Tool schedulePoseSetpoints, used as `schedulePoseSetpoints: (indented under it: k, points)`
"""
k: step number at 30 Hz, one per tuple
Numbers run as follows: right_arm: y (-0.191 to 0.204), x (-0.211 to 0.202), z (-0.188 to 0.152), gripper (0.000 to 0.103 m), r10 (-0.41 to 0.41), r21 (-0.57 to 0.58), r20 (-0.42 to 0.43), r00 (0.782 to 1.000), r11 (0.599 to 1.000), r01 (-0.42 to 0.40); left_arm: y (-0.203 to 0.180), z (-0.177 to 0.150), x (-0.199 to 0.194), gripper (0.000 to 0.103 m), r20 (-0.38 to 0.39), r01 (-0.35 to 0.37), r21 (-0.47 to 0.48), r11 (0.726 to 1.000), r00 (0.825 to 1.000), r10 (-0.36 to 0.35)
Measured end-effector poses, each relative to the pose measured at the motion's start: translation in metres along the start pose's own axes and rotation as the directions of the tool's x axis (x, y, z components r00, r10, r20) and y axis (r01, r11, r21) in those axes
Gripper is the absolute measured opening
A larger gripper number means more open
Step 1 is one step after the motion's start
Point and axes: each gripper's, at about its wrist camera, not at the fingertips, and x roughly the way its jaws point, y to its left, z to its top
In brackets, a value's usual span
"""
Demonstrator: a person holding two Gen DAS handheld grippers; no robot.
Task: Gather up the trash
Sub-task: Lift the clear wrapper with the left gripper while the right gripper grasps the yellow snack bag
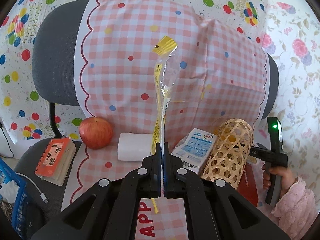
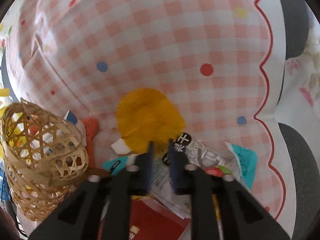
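The left gripper, in the lower centre of its frame, is pressed together and pinches a long clear-and-yellow wrapper; the wrapper stands up from the jaws towards the upper centre, against the checked cloth draped over a chair. To the right of it the woven basket leans tilted, and a white-blue packet lies just beside it; an apple, a white block and a small red notebook sit at the left.

In the right wrist view the right gripper shows a narrow gap between its blurred fingers, and nothing seems held there; the tips hang over the lower edge of a yellow paper cup liner, with printed wrappers at lower right.

I judge several risks from here; the thin wrapper is floppy, so it may bend past the basket mouth and fall on the cloth; the basket is light and tilted, so a push from either gripper could roll it; the liner is flat, so the fingers may close on cloth or on the wrappers under them instead.
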Motion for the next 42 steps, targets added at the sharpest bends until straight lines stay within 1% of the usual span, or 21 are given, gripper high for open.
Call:
schedulePoseSetpoints:
  k: [1,3,5,9,12,13,16,18,21,23,26,32,34,39,42]
  points:
    - [0.002,-0.004,0.000,0.002,-0.012,-0.006,0.017,1.000,1.000,0.012,0.000,0.000,-0.001,0.001,0.002,-0.001,-0.001,1.000,1.000,0.001]
    - [0.007,-0.016,0.001,0.001,-0.026,-0.016,0.057,0.998,1.000,0.027,0.001,0.000,-0.006,0.001,0.008,-0.002,-0.005,1.000,1.000,0.002]
    - [0.013,-0.040,0.003,0.001,-0.039,-0.029,0.113,0.993,0.999,0.042,0.001,0.002,-0.015,0.001,0.020,0.003,-0.010,1.000,1.000,-0.003]
    - [0.025,-0.100,0.008,0.001,-0.050,-0.054,0.215,0.975,0.997,0.063,-0.010,0.013,-0.050,0.001,0.091,0.031,0.013,0.999,0.995,-0.032]
    - [0.033,-0.144,0.003,0.001,-0.056,-0.073,0.261,0.964,0.994,0.078,-0.024,0.016,-0.078,0.001,0.138,0.065,0.040,0.997,0.988,-0.070]
    - [0.035,-0.153,-0.001,0.001,-0.060,-0.077,0.268,0.962,0.994,0.084,-0.028,0.015,-0.084,0.001,0.143,0.077,0.046,0.996,0.986,-0.083]
    - [0.043,-0.190,-0.030,0.001,-0.066,-0.083,0.275,0.959,0.992,0.092,-0.041,0.002,-0.100,0.001,0.137,0.122,0.054,0.991,0.982,-0.129]
    - [0.042,-0.199,-0.041,0.001,-0.076,-0.083,0.269,0.960,0.991,0.102,-0.049,-0.012,-0.106,0.001,0.117,0.154,0.059,0.986,0.980,-0.160]
    - [0.038,-0.211,-0.075,0.001,-0.078,-0.060,0.251,0.965,0.994,0.096,-0.060,-0.039,-0.113,0.001,0.093,0.183,0.066,0.981,0.978,-0.189]
    - [0.034,-0.217,-0.096,0.001,-0.098,-0.038,0.239,0.966,0.993,0.111,-0.066,-0.058,-0.117,0.001,0.084,0.185,0.079,0.980,0.978,-0.192]
    - [0.031,-0.225,-0.126,0.001,-0.133,-0.015,0.233,0.963,0.990,0.140,-0.075,-0.080,-0.119,0.001,0.049,0.218,0.085,0.972,0.974,-0.223]
    - [0.018,-0.248,-0.173,0.001,-0.202,0.039,0.232,0.952,0.979,0.198,-0.100,-0.103,-0.127,0.001,0.032,0.272,0.098,0.957,0.961,-0.276]
    - [0.011,-0.259,-0.188,0.001,-0.219,0.059,0.236,0.947,0.976,0.211,-0.116,-0.110,-0.133,0.001,0.036,0.300,0.130,0.945,0.951,-0.306]
    - [-0.013,-0.300,-0.229,0.001,-0.289,0.128,0.246,0.925,0.956,0.265,-0.160,-0.121,-0.146,0.001,0.021,0.393,0.200,0.898,0.914,-0.404]
    - [-0.024,-0.329,-0.252,0.001,-0.335,0.168,0.258,0.906,0.939,0.300,-0.188,-0.129,-0.153,0.001,0.002,0.468,0.227,0.854,0.877,-0.481]
